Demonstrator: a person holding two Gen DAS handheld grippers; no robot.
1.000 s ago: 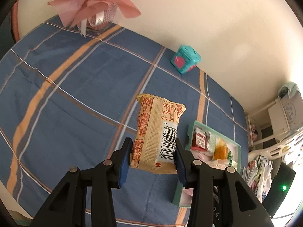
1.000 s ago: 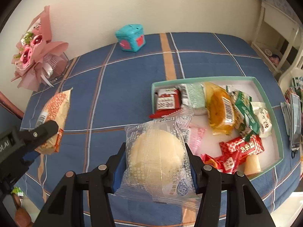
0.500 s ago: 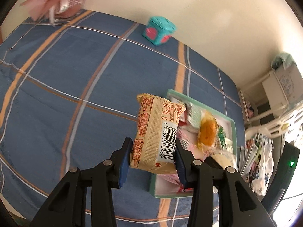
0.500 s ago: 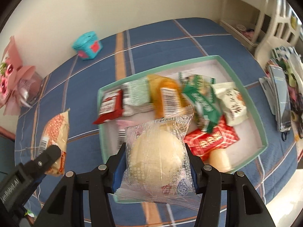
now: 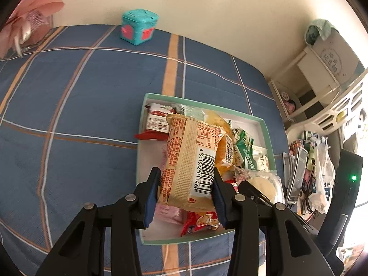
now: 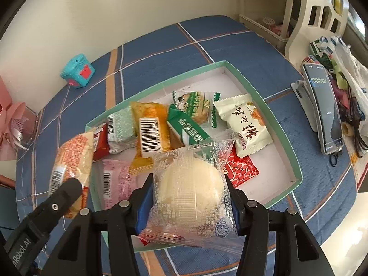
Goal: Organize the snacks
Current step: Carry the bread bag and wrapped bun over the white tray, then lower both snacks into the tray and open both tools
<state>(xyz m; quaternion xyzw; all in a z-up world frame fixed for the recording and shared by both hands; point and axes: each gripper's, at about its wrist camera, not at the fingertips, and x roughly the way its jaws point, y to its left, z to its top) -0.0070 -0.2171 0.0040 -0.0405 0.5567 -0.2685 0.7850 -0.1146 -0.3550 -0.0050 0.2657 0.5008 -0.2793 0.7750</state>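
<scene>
My left gripper (image 5: 185, 189) is shut on a tan snack packet (image 5: 191, 158) with a barcode and holds it above the left part of the green-rimmed tray (image 5: 268, 135). My right gripper (image 6: 188, 201) is shut on a clear-wrapped pale round bun (image 6: 191, 188) above the tray's (image 6: 287, 135) near side. The tray holds several wrapped snacks, among them an orange packet (image 6: 150, 126), a green one (image 6: 191, 131) and a white one (image 6: 245, 124). The left gripper (image 6: 66, 191) and its tan packet (image 6: 73, 156) show at the left of the right wrist view. The bun (image 5: 264, 186) shows in the left wrist view.
The tray sits on a blue plaid cloth (image 5: 80, 96). A teal box (image 5: 138, 26) stands by the back wall and a pink bouquet (image 5: 27, 27) at far left. A phone on a stand (image 6: 324, 105), bags and a white chair (image 6: 315, 16) crowd the right side.
Both grippers have moved right, over the tray, carrying their snacks. The tan packet has gone from above the bare cloth to above the tray's left part.
</scene>
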